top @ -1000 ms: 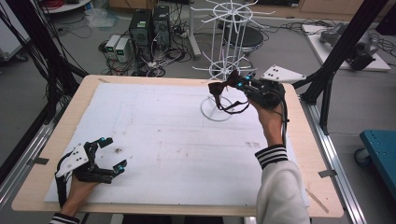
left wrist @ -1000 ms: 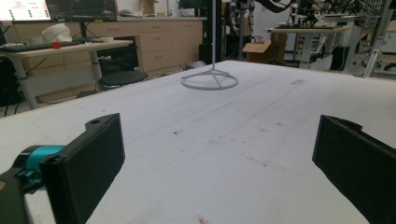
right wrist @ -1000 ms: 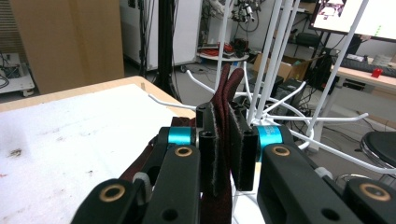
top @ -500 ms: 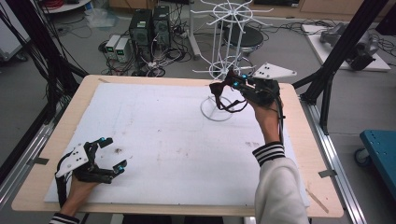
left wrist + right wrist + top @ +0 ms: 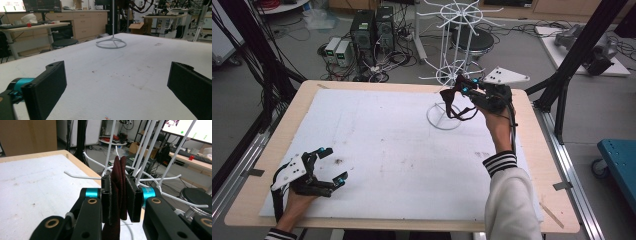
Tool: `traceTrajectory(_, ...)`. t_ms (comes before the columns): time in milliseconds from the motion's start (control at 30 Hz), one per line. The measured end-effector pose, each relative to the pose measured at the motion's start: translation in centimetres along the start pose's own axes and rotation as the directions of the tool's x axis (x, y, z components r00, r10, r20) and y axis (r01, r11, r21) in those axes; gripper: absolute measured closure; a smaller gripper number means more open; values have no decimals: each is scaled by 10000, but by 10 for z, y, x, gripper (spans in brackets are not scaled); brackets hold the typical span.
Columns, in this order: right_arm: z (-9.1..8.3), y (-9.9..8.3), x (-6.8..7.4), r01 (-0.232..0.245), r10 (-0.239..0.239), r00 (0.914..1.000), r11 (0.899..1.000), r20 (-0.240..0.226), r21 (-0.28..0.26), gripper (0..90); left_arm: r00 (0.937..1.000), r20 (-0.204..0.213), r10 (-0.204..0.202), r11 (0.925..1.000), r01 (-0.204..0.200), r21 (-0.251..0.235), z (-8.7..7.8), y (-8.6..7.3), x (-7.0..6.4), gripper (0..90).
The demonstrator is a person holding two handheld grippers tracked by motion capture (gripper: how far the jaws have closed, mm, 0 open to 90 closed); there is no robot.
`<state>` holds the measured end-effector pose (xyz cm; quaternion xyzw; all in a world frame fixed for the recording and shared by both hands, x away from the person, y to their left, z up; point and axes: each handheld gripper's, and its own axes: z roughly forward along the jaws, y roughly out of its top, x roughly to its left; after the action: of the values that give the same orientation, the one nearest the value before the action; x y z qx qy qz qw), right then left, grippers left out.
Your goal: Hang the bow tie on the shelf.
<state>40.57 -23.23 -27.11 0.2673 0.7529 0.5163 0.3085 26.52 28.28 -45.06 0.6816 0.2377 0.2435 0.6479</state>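
Observation:
A white wire rack (image 5: 460, 30) stands on a ring base (image 5: 446, 116) at the table's far right. My right gripper (image 5: 453, 91) is raised beside the rack's lower arms, shut on a dark red fabric band (image 5: 458, 109) that hangs in a loop below it. In the right gripper view the band (image 5: 119, 172) is pinched upright between the pads of that gripper (image 5: 119, 195), with the rack's hooked arms (image 5: 82, 176) just behind. My left gripper (image 5: 334, 163) rests near the front left corner, open, with nothing between its jaws (image 5: 117, 92). It faces the rack's base (image 5: 111, 43).
A white foam sheet (image 5: 377, 150) covers the wooden table (image 5: 542, 165). Black frame posts (image 5: 577, 55) stand at the right and left edges. Computers and cables (image 5: 367, 35) lie on the floor beyond the far edge.
My right gripper has risen a little and shifted slightly right at the rack, still holding the band. The left gripper has stayed put.

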Motion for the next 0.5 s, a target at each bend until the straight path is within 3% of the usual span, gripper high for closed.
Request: traceTrajectory(500, -5, 1, -1, 171, -170, 9971, 9999, 736, -1, 621, 10000, 26, -9, 10000, 9, 16, 0, 0, 0, 27)
